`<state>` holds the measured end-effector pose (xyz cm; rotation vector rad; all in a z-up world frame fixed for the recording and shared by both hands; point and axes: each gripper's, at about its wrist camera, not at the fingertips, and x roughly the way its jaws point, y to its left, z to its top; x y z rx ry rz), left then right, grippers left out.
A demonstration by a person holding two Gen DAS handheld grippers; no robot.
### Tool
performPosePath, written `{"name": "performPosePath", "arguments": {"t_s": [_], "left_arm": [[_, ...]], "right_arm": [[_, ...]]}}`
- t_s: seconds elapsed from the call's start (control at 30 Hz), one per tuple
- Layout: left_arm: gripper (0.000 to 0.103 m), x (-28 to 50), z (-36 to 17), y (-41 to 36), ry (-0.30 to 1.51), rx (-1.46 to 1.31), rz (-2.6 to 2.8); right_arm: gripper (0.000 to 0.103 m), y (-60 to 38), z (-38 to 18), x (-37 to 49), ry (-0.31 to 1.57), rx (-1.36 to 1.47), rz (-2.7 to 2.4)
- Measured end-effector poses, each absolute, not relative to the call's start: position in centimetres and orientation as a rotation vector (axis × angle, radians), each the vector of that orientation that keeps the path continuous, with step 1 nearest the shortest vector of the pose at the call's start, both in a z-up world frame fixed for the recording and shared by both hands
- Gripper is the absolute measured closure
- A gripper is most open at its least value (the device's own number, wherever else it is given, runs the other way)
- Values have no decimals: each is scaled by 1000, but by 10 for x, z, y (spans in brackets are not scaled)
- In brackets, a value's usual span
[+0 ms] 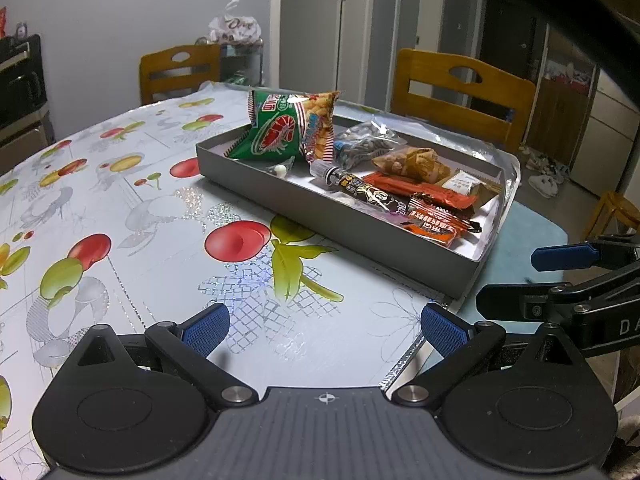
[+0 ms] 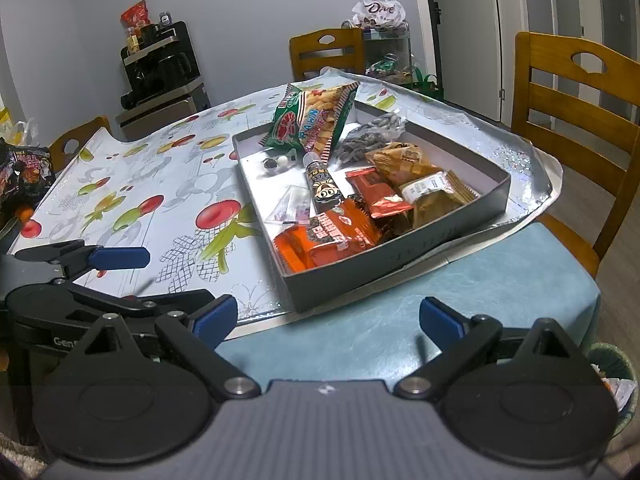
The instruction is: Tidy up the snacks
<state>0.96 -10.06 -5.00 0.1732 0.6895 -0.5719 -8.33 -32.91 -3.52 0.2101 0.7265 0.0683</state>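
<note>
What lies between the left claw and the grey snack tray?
In the left wrist view, only bare fruit-print tablecloth lies between the open left claw and the grey tray.

Home dining room: wooden chairs (image 2: 576,128), fruit-print tablecloth (image 1: 120,208).

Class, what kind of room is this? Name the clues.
Probably a home dining room: wooden chairs surround a table under a fruit-print cloth, with a grey tray of snacks on it.

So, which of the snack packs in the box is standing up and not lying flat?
The green prawn cracker bag, at the far end of the grey box. It leans upright and rises above the rim, while the orange, red and brown packs lie flat.
</note>
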Motion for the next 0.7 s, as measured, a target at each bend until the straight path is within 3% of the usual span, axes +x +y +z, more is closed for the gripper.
{"name": "performPosePath", "arguments": {"t_s": [0.7], "left_arm": [[0,7,-43,-98,685,169,-540]], "right_arm": [[4,-330,-39,-81,725,215,64]]}}
